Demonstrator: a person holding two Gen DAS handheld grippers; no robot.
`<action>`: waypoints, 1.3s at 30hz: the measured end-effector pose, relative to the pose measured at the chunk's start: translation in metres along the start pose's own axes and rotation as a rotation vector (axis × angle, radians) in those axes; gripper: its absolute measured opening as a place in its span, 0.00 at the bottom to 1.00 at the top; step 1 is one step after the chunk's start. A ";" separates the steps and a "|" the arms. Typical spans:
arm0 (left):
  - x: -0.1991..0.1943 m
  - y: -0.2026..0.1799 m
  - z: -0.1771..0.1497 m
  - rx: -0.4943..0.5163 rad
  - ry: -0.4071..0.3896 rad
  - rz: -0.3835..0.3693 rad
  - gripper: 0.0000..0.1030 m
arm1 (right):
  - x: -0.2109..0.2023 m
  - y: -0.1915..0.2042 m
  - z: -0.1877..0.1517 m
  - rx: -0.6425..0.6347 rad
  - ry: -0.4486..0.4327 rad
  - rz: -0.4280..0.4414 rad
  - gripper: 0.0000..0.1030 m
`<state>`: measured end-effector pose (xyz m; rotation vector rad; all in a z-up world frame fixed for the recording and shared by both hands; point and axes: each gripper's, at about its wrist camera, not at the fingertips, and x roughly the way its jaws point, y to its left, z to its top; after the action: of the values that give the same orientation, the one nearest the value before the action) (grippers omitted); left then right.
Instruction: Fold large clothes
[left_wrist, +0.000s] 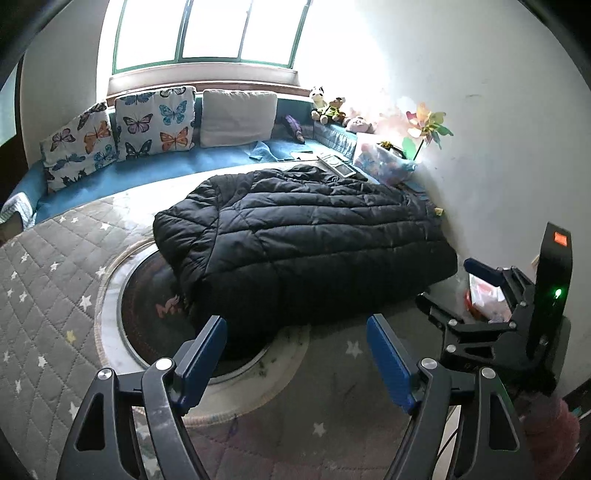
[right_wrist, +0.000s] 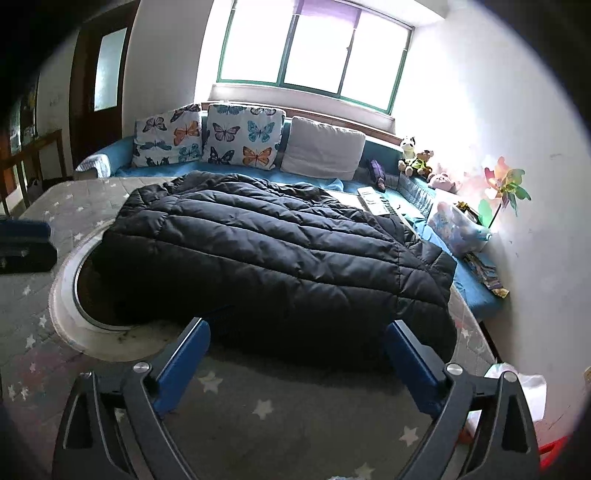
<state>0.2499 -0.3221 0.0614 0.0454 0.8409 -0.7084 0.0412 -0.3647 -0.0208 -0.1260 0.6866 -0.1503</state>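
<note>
A black quilted puffer jacket (left_wrist: 303, 243) lies folded into a thick bundle on a grey star-patterned mat (left_wrist: 55, 280). Part of it covers a round rug (left_wrist: 147, 306). My left gripper (left_wrist: 297, 325) is open just short of the jacket's near edge, and nothing is between its blue pads (left_wrist: 207, 354). In the right wrist view the jacket (right_wrist: 258, 251) fills the middle. My right gripper (right_wrist: 299, 326) stands wide open at its near edge, holding nothing. The right gripper (left_wrist: 448, 286) also shows at the jacket's right corner in the left wrist view. The left gripper (right_wrist: 26, 240) shows at the far left edge in the right wrist view.
Behind the jacket runs a blue bench (left_wrist: 147, 173) with butterfly cushions (left_wrist: 155, 122), a pale cushion (left_wrist: 238, 118), plush toys (left_wrist: 328, 105) and a flat device (left_wrist: 338, 166). A clear box (left_wrist: 384, 162) and a pinwheel (left_wrist: 428, 129) stand by the white wall on the right.
</note>
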 end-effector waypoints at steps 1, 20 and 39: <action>-0.002 0.000 -0.003 0.003 -0.006 0.012 0.80 | -0.001 0.001 -0.002 0.006 0.001 0.005 1.00; -0.012 0.003 -0.028 0.032 -0.026 0.119 0.81 | -0.027 0.008 -0.015 0.094 -0.034 0.016 1.00; -0.006 0.017 -0.040 -0.026 -0.007 0.174 0.81 | -0.028 0.005 -0.027 0.137 -0.028 -0.004 1.00</action>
<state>0.2303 -0.2935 0.0346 0.0918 0.8279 -0.5341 0.0031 -0.3564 -0.0247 0.0019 0.6461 -0.1987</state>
